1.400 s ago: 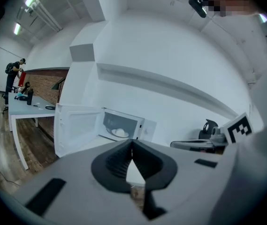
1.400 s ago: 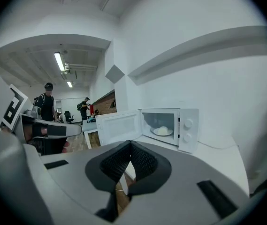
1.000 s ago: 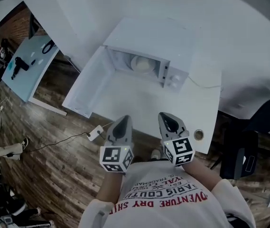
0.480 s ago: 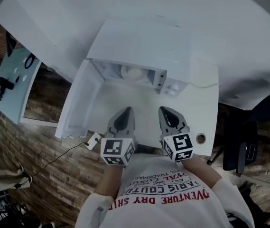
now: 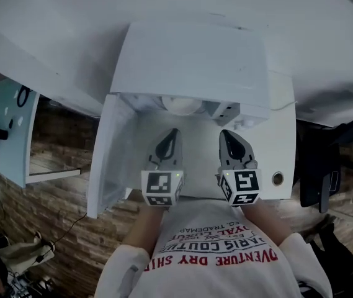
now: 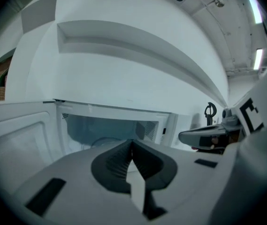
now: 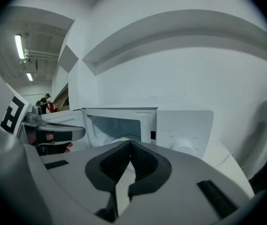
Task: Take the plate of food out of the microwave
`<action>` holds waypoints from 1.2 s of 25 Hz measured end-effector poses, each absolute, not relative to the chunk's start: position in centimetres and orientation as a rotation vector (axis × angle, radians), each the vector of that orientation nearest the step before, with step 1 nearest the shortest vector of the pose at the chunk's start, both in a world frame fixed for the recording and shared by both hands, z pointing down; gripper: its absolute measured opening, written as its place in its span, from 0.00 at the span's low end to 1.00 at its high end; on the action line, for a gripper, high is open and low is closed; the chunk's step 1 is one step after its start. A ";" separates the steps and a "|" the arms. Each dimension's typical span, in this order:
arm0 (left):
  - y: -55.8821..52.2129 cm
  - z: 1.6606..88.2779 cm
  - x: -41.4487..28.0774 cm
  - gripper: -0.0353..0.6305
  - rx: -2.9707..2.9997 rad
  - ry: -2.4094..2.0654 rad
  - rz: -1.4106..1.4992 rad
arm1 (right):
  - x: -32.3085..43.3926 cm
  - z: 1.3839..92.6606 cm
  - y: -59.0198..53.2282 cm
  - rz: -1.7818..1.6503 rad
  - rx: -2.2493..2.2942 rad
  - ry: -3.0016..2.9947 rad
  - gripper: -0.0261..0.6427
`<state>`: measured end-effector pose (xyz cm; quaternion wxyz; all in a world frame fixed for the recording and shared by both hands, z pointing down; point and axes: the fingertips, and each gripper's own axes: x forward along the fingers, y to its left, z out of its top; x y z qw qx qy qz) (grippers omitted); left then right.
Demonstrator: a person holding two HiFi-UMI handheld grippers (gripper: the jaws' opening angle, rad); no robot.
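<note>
The left gripper (image 5: 172, 133) and right gripper (image 5: 227, 134), both clenched and empty, hover side by side before the open microwave (image 5: 192, 64); the plate of food (image 5: 181, 105) sits inside.

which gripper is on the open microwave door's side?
The left gripper: it sits beside the swung-open door, while the right gripper lines up with the control panel.
</note>
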<state>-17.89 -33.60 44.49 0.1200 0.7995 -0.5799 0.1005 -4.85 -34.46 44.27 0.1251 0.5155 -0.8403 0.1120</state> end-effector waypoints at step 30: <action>-41.1 59.2 -19.5 0.24 1.539 -1.181 -0.397 | -6.5 53.9 -37.7 0.478 1.497 -2.220 0.06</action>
